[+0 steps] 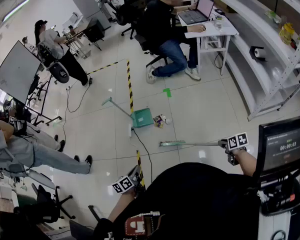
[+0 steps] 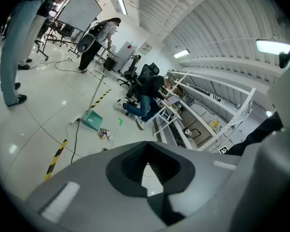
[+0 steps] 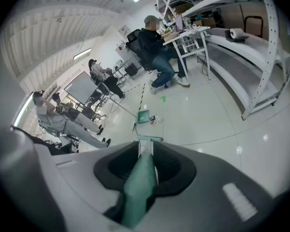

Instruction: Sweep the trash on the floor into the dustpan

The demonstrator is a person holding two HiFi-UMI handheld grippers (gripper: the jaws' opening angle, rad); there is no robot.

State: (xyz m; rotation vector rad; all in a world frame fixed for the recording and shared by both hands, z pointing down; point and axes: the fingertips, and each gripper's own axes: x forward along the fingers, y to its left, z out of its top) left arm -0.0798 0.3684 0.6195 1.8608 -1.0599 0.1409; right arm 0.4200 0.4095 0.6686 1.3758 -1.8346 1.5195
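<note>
A green dustpan (image 1: 141, 118) rests on the pale floor, its long handle slanting up to the left. Small bits of trash (image 1: 160, 120) lie just right of it. My right gripper (image 1: 230, 145) is shut on the green broom handle (image 3: 139, 185), and the broom head (image 1: 172, 143) hovers short of the trash, nearer to me. The right gripper view shows the dustpan (image 3: 143, 116) and trash (image 3: 153, 120) beyond the broom head (image 3: 150, 139). My left gripper (image 1: 129, 180) is low near my body, its jaws (image 2: 147, 170) shut with nothing between them. Dustpan (image 2: 93, 120) and trash (image 2: 103, 133) lie far off.
A yellow-black tape line (image 1: 129, 84) and a cable (image 1: 142, 149) run past the dustpan. One person sits at a white desk (image 1: 210, 31) at the back; another person's legs (image 1: 45, 156) stretch in from the left. White shelving (image 1: 270, 59) lines the right; a screen unit (image 1: 282, 149) stands beside me.
</note>
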